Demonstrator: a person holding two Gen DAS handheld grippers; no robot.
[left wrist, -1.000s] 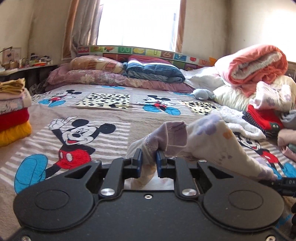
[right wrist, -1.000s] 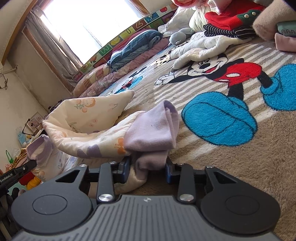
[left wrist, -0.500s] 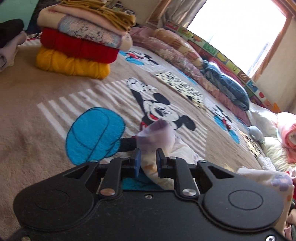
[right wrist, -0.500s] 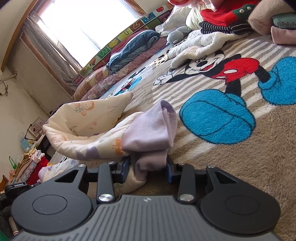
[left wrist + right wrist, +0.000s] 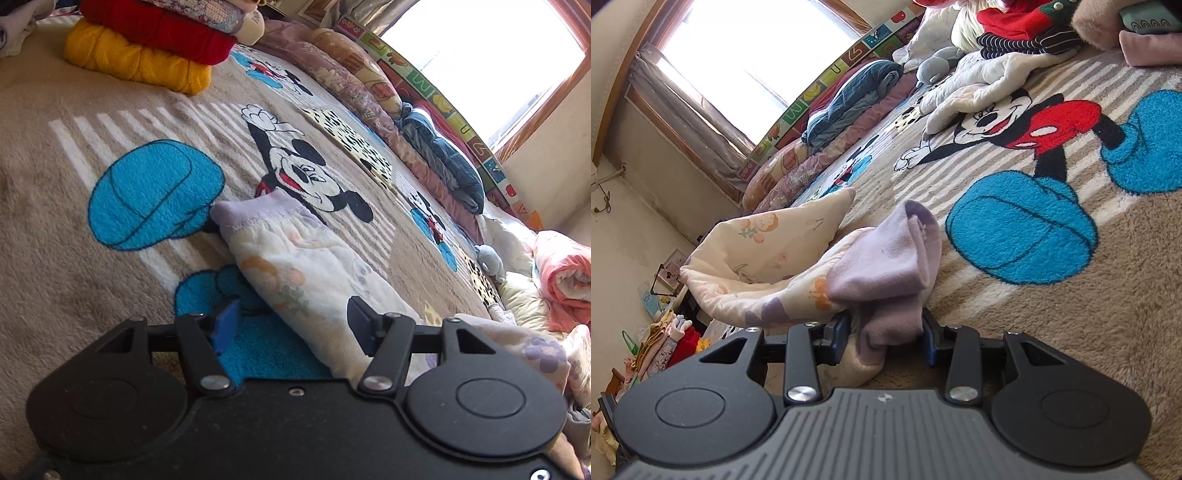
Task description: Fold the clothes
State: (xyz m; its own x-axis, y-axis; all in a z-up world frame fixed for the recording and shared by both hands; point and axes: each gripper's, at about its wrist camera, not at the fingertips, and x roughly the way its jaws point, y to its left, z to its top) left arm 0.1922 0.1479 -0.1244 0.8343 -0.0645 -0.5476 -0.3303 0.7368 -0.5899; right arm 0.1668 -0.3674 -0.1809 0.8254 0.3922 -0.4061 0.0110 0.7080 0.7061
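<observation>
Left gripper (image 5: 291,317): jaws just opened; pads off the cloth, which earlier was pinched.
Garment (image 5: 295,258): sleeve now flat on blanket (image 5: 55,221), lying between the open jaws.
Right gripper (image 5: 886,332): unchanged, clamped on lilac cuff (image 5: 890,273).

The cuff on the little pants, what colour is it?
Pale purple. The cuff shows best in the right wrist view.

**Sunlit bedroom, bed under a cartoon blanket**

A bright window (image 5: 738,59) with a wooden frame and drawn-back curtains (image 5: 683,110) floods the room. Cream walls (image 5: 639,206) surround a bed covered by a beige cartoon-mouse blanket (image 5: 55,229). Pillows (image 5: 354,66) and a blue quilt (image 5: 447,162) line an alphabet-print headboard (image 5: 443,107).
</observation>
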